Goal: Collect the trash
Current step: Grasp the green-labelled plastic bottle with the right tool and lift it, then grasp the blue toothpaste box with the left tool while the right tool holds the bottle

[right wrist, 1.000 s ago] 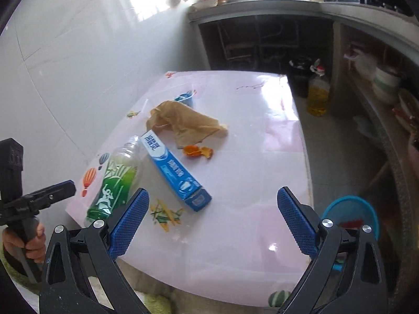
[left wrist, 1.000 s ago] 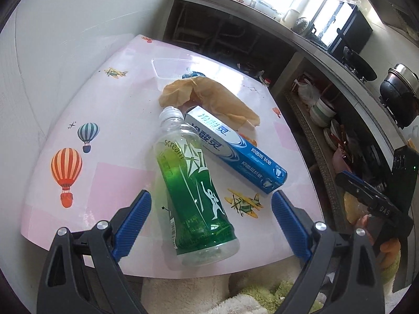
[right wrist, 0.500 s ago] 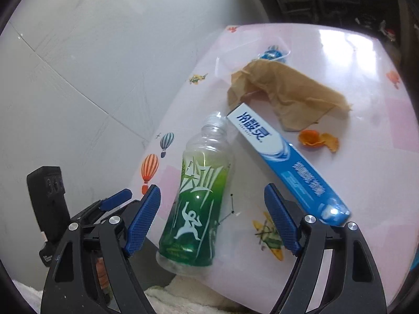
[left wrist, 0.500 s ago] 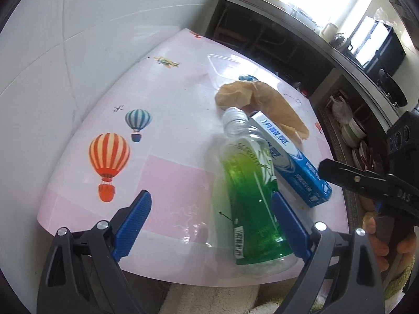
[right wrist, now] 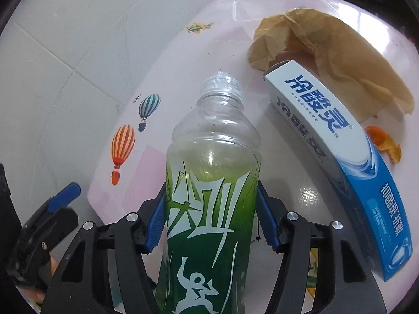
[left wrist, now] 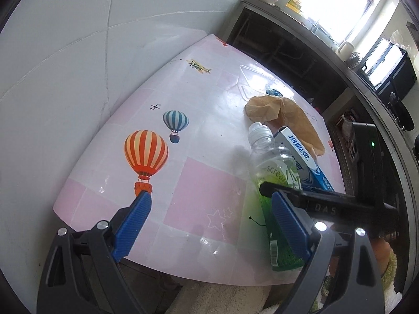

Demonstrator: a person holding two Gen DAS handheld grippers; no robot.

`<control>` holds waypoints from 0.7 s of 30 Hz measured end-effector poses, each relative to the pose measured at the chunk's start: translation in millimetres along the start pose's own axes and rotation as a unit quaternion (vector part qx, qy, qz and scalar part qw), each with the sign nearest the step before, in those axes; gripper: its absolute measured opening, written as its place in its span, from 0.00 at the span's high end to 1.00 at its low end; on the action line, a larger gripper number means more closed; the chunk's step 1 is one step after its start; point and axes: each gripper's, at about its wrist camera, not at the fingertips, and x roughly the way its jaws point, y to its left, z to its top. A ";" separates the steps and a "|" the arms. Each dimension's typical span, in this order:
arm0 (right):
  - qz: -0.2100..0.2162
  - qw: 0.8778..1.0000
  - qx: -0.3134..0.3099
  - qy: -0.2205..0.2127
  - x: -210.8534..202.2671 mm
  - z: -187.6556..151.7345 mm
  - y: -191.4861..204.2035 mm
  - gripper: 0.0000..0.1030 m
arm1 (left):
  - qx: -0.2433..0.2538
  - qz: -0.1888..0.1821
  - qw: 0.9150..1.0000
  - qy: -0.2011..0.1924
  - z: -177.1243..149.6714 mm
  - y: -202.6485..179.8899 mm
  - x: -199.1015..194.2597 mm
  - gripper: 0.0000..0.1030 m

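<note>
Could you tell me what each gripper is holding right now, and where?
The right gripper clamps the bottle around its labelled middle. The left gripper holds nothing.

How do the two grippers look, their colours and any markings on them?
Both are alike. The left gripper and right gripper have black angular frames with silver bolts, and fingers faced with ribbed blue pads. In the left view, the right gripper's black body shows the raised letters "DAS" and a small green light.
</note>
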 end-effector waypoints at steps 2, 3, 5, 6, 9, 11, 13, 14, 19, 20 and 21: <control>-0.001 0.999 -0.043 0.007 -6.5 -17.7 5.4 0.44 | 0.001 -0.004 1.000 0.004 2.5 -2.6 2.3 0.12; -0.001 0.998 -0.063 0.011 -10.0 -28.0 5.5 0.44 | 0.004 -0.007 1.000 0.006 3.8 -4.7 3.3 0.12; -0.004 0.994 -0.105 0.019 -20.6 -53.0 5.1 0.44 | 0.012 -0.016 1.000 0.010 6.8 -13.2 6.8 0.12; -0.007 0.993 -0.120 0.023 -25.6 -64.4 4.2 0.44 | 0.018 -0.022 1.000 0.013 8.3 -18.4 9.0 0.12; -0.024 0.988 -0.146 0.034 -44.4 -99.4 -4.3 0.45 | 0.035 -0.043 0.998 0.025 13.6 -38.7 21.3 0.12; -0.042 0.989 -0.138 0.038 -56.6 -117.4 -15.2 0.45 | 0.046 -0.068 0.996 0.039 17.1 -58.0 34.3 0.12; -0.060 0.991 -0.114 0.039 -69.0 -132.7 -28.9 0.45 | 0.047 -0.096 0.993 0.057 20.2 -78.0 47.7 0.12; -0.068 0.992 -0.100 0.038 -74.1 -138.8 -34.9 0.45 | 0.048 -0.112 0.990 0.064 21.4 -89.5 54.5 0.12; -0.100 0.995 -0.016 0.022 -99.9 -174.0 -64.7 0.45 | 0.046 -0.151 0.984 0.088 29.6 -139.4 84.0 0.12; -0.106 0.994 -0.003 0.018 -103.3 -178.9 -67.6 0.45 | 0.042 -0.153 0.983 0.090 32.0 -145.4 90.1 0.12; -0.115 0.993 0.015 0.011 -107.4 -184.2 -72.1 0.45 | 0.034 -0.146 0.984 0.093 33.9 -152.9 98.2 0.12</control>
